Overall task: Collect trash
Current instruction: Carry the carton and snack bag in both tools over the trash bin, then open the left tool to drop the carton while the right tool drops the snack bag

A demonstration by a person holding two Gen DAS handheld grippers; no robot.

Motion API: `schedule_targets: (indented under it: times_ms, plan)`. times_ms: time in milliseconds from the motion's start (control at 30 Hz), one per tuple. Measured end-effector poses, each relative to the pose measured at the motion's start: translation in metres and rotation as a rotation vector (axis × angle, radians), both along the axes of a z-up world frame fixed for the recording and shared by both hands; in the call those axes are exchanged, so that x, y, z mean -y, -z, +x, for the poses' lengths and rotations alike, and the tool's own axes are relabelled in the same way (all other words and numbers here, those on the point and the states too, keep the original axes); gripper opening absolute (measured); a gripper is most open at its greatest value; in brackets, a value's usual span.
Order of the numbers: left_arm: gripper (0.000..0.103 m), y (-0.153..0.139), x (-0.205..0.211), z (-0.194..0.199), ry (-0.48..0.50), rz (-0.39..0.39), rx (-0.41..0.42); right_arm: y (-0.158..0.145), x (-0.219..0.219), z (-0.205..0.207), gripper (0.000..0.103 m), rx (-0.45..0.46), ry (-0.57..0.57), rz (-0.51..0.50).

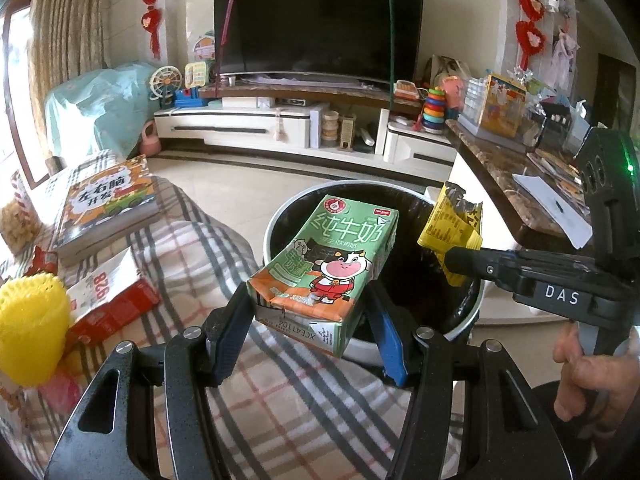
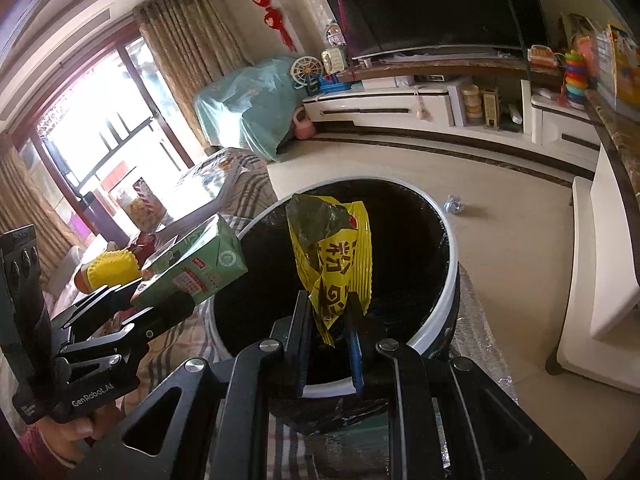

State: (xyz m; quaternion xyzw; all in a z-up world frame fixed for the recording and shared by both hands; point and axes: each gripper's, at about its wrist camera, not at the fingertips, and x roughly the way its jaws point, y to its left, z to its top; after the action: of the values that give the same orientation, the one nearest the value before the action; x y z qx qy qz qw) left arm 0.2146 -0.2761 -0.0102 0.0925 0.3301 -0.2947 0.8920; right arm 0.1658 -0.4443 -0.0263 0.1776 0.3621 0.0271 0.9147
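Note:
My left gripper [image 1: 310, 312] is shut on a green milk carton [image 1: 328, 264] with a cartoon cow, held over the near rim of the round white bin [image 1: 276, 216] lined with a black bag. My right gripper [image 2: 328, 312] is shut on a crumpled yellow snack wrapper [image 2: 332, 256], held over the bin's [image 2: 448, 280] open mouth. In the left wrist view the right gripper [image 1: 452, 260] comes in from the right with the wrapper [image 1: 448, 224]. In the right wrist view the left gripper [image 2: 160, 308] holds the carton [image 2: 192, 264] at the bin's left edge.
A plaid-covered surface [image 1: 192, 248] left of the bin holds a children's book [image 1: 108, 200], a red and white box [image 1: 112, 300] and a yellow foam net [image 1: 28, 332]. A marble counter [image 1: 504, 168] stands right. A small crumpled scrap [image 2: 454, 204] lies on the floor beyond the bin.

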Motion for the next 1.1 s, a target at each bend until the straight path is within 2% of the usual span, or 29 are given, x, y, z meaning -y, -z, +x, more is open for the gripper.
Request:
schedule_targets:
  times_ms: [400, 600, 700, 733, 767, 833, 1000, 1100]
  plan:
    - [0.057, 0.005, 0.021, 0.016, 0.019, 0.031, -0.01, 0.004, 0.015, 0.011, 0.016, -0.026, 0.012, 0.012]
    - [0.058, 0.007, 0.025, 0.024, 0.019, 0.023, -0.048, 0.005, 0.018, 0.017, 0.019, -0.037, 0.012, 0.007]
    - [0.059, 0.006, 0.026, 0.024, 0.015, 0.02, -0.052, 0.006, 0.02, 0.019, 0.026, -0.045, 0.018, 0.005]
    - [0.06, 0.006, 0.026, 0.024, 0.016, 0.019, -0.049, 0.007, 0.021, 0.019, 0.032, -0.049, 0.022, 0.013]
    - [0.065, 0.006, 0.025, 0.024, 0.012, 0.02, -0.046, 0.007, 0.022, 0.019, 0.044, -0.051, 0.025, 0.017]
    - [0.068, 0.005, 0.023, 0.021, 0.004, 0.016, -0.035, 0.006, 0.024, 0.017, 0.055, -0.048, 0.033, 0.022]
    - [0.069, 0.007, 0.01, 0.013, -0.013, -0.005, -0.046, 0.001, 0.022, 0.01, 0.059, -0.026, 0.042, 0.021]
    - [0.072, 0.008, -0.002, 0.005, -0.029, -0.02, -0.054, -0.001, 0.02, 0.007, 0.069, -0.016, 0.048, 0.02]
